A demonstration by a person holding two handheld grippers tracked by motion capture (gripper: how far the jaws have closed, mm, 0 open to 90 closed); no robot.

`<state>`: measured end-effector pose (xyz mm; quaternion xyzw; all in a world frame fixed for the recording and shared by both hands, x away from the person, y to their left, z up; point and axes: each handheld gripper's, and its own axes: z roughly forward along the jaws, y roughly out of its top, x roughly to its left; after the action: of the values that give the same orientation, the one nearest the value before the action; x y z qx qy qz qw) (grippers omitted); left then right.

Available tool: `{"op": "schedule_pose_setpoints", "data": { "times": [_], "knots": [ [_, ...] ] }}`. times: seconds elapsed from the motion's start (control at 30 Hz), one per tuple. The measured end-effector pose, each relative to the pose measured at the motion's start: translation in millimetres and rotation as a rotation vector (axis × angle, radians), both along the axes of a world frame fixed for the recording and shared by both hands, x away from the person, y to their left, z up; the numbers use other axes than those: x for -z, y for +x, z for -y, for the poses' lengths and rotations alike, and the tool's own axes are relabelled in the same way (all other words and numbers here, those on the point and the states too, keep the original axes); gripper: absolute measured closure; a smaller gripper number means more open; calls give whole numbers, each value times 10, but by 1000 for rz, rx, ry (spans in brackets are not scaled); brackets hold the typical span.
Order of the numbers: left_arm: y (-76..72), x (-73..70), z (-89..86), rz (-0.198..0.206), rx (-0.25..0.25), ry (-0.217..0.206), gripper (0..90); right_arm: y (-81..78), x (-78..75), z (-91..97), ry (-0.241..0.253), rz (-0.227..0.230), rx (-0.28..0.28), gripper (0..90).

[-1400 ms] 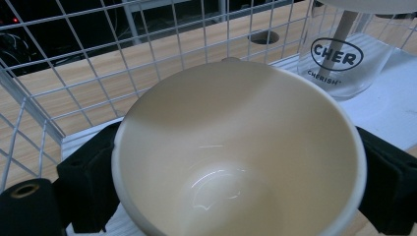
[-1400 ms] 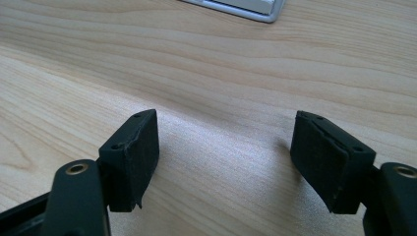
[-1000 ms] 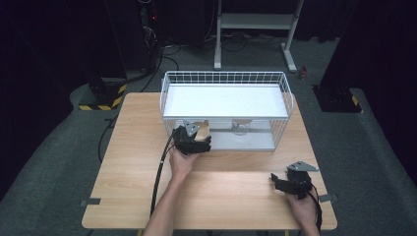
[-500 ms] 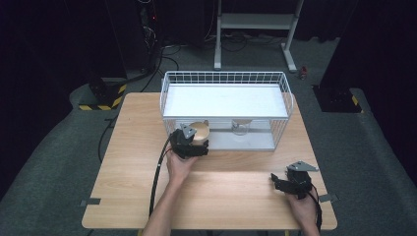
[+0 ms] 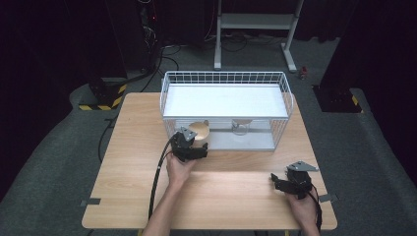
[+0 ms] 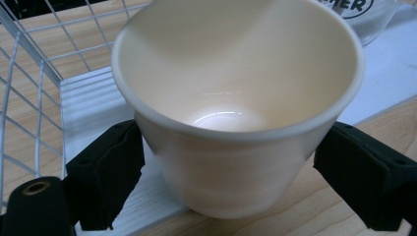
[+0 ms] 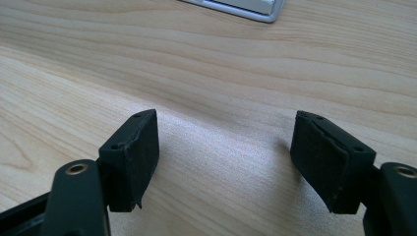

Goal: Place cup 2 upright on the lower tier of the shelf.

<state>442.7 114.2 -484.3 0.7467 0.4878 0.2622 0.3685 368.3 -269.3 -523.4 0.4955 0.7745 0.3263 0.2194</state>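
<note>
A cream cup [image 6: 236, 113] stands at the front edge of the white wire rack's bottom board [image 6: 93, 98], open end up. My left gripper [image 6: 228, 157] has it between its jaws, which have just been closing; both black pads [image 6: 115, 172] now press on the cup's sides. From above, the cup [image 5: 199, 130] shows at the rack's front left, just beyond the left gripper [image 5: 193, 146]. My right gripper [image 5: 276, 181] rests on the table at the near right, open with nothing between its pads [image 7: 133, 157], only bare wood.
The white wire rack [image 5: 226, 78] stands at the far middle of the wooden table [image 5: 133, 147], its top shelf white. A clear glass [image 5: 241, 127] sits under that shelf, right of the cup. Bare wood lies between the two grippers.
The left gripper has shifted slightly left at the rack's front, and its jaws have closed in on the cup. The right gripper has not moved.
</note>
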Motion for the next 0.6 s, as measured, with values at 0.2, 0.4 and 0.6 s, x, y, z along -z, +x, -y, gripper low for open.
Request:
{"op": "schedule_pose_setpoints", "data": {
  "times": [0.2,0.4,0.6],
  "knots": [
    [19,38,12,-16,-15,10,151,0,0,0,0,0,0,266],
    [60,68,4,-24,-29,15,214,-1,-1,-3,2,-2,2,266],
    [115,95,23,-29,-48,14,304,-1,-1,-3,1,-2,2,266]
  ]
}}
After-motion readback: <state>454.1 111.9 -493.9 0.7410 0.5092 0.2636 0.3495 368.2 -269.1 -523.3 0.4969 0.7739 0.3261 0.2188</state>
